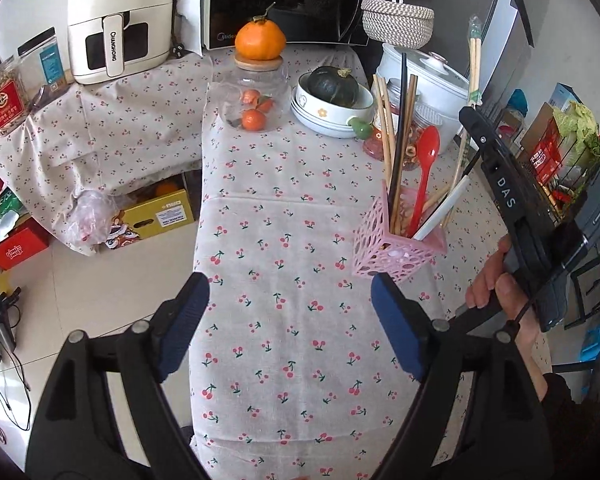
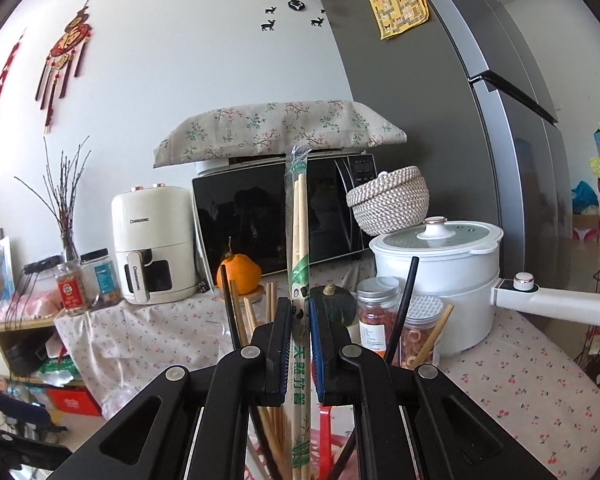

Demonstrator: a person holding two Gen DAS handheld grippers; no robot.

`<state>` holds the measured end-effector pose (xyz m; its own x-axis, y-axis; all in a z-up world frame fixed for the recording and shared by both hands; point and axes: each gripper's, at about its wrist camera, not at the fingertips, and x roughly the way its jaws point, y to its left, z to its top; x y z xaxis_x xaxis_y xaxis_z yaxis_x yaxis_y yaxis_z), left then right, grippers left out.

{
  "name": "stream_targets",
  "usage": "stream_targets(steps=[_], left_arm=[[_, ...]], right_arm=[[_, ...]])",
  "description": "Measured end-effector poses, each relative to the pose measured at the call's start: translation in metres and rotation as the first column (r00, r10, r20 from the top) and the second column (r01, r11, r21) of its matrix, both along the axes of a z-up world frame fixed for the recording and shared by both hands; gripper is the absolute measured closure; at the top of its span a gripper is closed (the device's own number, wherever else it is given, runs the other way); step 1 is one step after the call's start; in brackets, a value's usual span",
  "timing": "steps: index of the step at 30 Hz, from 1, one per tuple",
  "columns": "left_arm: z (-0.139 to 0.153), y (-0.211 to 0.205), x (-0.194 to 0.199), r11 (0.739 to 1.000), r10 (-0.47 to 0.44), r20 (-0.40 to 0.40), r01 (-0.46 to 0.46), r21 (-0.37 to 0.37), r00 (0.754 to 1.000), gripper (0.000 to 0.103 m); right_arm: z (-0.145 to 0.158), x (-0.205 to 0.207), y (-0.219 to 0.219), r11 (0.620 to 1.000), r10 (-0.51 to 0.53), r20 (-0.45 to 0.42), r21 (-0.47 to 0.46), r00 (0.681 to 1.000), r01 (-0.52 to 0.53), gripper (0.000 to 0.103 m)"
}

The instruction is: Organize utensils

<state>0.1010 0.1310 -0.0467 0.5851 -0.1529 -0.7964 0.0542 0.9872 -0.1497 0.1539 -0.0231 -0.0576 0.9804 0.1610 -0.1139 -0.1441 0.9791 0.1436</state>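
A pink perforated utensil holder (image 1: 396, 250) stands on the cherry-print tablecloth (image 1: 284, 240) and holds wooden chopsticks (image 1: 384, 120), a black chopstick, a red spoon (image 1: 426, 160) and a white utensil (image 1: 444, 210). My left gripper (image 1: 290, 300) is open and empty, low over the cloth, left of the holder. My right gripper (image 2: 300, 312) is shut on a plastic-wrapped pair of chopsticks (image 2: 299, 220), held upright right above the holder; it also shows in the left wrist view (image 1: 474, 68). Chopstick tips (image 2: 248, 312) and the red spoon (image 2: 326, 436) show below the right gripper.
A glass jar (image 1: 256, 100) with an orange on its lid, a bowl with a green squash (image 1: 332, 100), snack jars (image 2: 380, 316), a white electric pot (image 2: 440, 272), a woven basket (image 2: 392, 200), a microwave (image 2: 260, 216) and an air fryer (image 1: 118, 20) stand behind. Boxes lie on the floor at left.
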Motion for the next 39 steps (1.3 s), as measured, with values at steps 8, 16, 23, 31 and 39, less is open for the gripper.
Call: stream_targets(steps=[8,16,23,31,39], left_arm=[[-0.004,-0.006,0.003,1.0,-0.022,-0.006,0.022,0.017,1.0,0.02],[-0.008,-0.011,0.003,0.999,-0.021,-0.008,0.021,0.047,1.0,0.02],[-0.002,-0.013,0.001,1.0,-0.014,0.01,0.014,0.023,1.0,0.02],[0.008,-0.025,-0.015,1.0,0.021,0.042,-0.021,0.001,0.999,0.01],[0.018,-0.055,-0.046,1.0,0.018,0.099,-0.019,0.015,0.995,0.001]], right_arm=[[-0.026,-0.002,-0.003,0.999,-0.033,0.008,0.02,0.999,0.033,0.091],[-0.03,-0.015,-0.008,1.0,-0.015,-0.026,0.023,1.0,0.016,0.075],[-0.001,-0.029,-0.021,0.999,-0.028,-0.059,0.023,0.998,0.029,0.06],[0.035,-0.05,-0.046,0.999,-0.05,-0.234,-0.019,0.971,0.047,0.018],[0.047,-0.097,-0.061,0.991,-0.084,-0.342,-0.126,0.936,0.043,0.0]])
